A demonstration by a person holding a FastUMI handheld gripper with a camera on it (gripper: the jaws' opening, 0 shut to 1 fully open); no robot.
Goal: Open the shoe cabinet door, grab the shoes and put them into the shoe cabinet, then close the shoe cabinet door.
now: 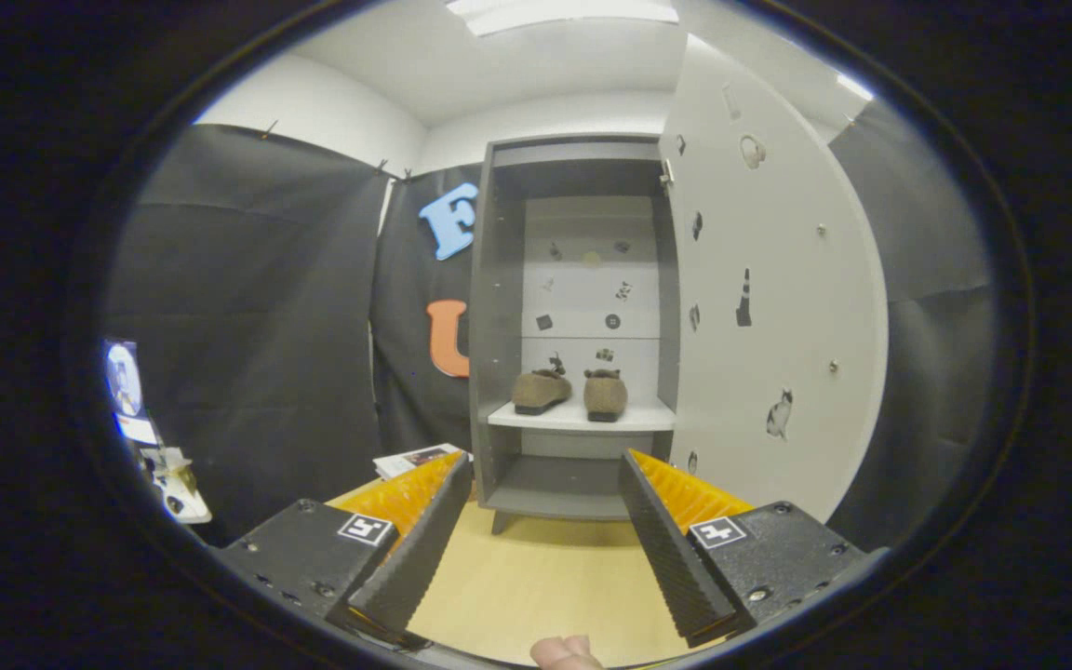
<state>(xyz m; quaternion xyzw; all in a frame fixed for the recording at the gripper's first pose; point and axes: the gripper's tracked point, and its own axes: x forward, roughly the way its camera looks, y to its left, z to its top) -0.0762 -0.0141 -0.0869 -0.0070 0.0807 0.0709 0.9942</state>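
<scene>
Pointing at shoes (569, 391) (heels outward) inside the cabinet (499, 307), tongs (545, 470) gape wide, empty.

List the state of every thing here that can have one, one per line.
Shoe cabinet door: swung wide open to the right of the cabinet.
Shoe cabinet: open, standing upright on the wooden floor.
Left shoe: resting on the middle shelf, angled slightly.
Right shoe: resting on the same shelf, beside the other, apart from it.
Hand-held gripper: open, fingers spread, holding nothing, short of the cabinet.
</scene>
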